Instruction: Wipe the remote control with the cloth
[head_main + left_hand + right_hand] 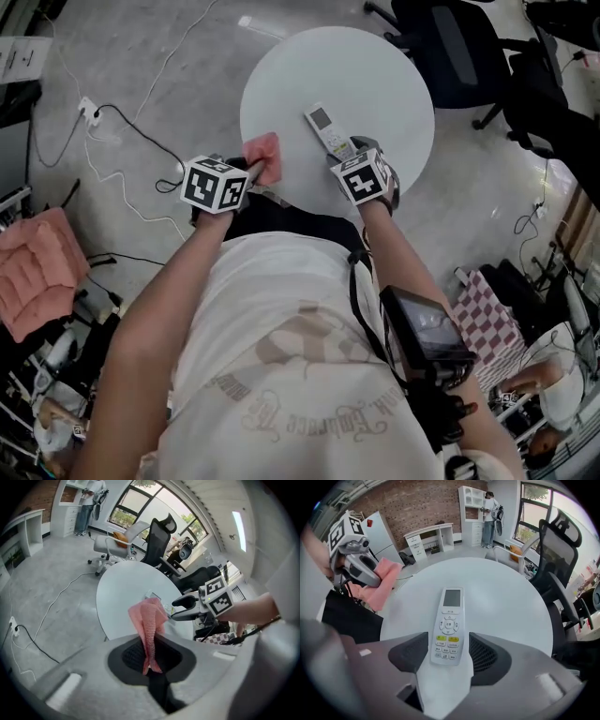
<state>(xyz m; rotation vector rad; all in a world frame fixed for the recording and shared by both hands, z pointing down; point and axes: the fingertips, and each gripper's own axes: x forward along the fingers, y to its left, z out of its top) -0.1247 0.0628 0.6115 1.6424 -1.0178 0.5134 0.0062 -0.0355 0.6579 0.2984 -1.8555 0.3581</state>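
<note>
A white remote control point(326, 128) lies on the round white table point(375, 84), screen end away from me. My right gripper point(345, 150) points steeply down at its near end. In the right gripper view the remote's button end point(448, 623) lies between the spread jaws of that gripper point(449, 653), flat on the table point(501, 592), and the pads do not press it. My left gripper point(255, 174) is at the table's near left edge, shut on a pink cloth point(264, 155). The cloth point(149, 623) stands up from between its jaws point(151, 660).
Black office chairs point(450, 37) stand beyond the table at the right. White cables point(122, 141) run over the grey floor at the left. A pink cushion point(33, 272) lies at far left, a checkered cloth point(492, 314) at the right. A person point(491, 508) stands by distant white shelves.
</note>
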